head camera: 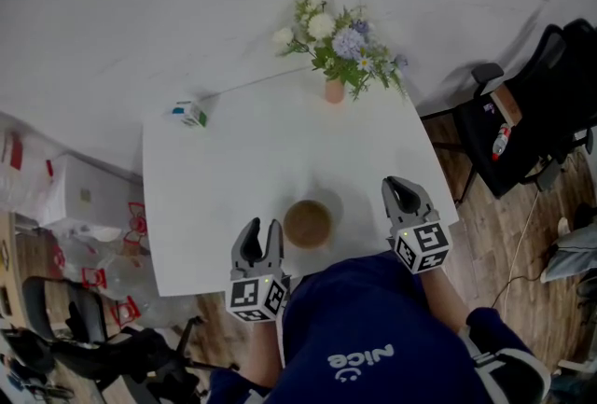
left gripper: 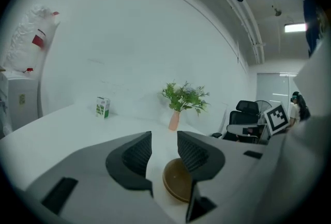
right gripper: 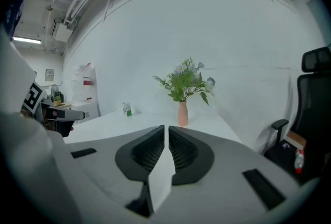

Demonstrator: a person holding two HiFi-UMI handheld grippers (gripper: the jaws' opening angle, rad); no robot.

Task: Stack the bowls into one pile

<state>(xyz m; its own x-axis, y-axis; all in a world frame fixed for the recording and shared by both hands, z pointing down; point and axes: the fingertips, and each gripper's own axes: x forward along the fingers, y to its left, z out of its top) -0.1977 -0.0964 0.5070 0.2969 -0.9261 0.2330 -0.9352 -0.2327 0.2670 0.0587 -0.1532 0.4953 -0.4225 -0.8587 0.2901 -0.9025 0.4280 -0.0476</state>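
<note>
Reference landmark: the vase of flowers (head camera: 335,90), which stands at the far edge of the white table (head camera: 224,197).

**Bowl.** The brown bowl (head camera: 308,224) rests upright on the table, well apart from the vase on the person's side, close to the near edge. Only one rim is visible, so the number of bowls nested in it cannot be told.

**Left gripper.** The left gripper (head camera: 262,229) sits on the near side of the vase and to the vase's left, above the table's front edge. Its jaws stand wide apart with nothing between the pads. In the left gripper view the bowl (left gripper: 177,181) lies below and just right of the gap, clear of both jaws.

**Right gripper.** The right gripper (head camera: 399,188) sits on the near side of the vase and to the vase's right. Its jaws are drawn together to a thin slit and hold nothing.

**Other items.** A small carton (head camera: 189,113) stands to the left of the vase, at the table's far left corner. A black office chair (head camera: 536,113) stands off the table, to the right of the vase.
</note>
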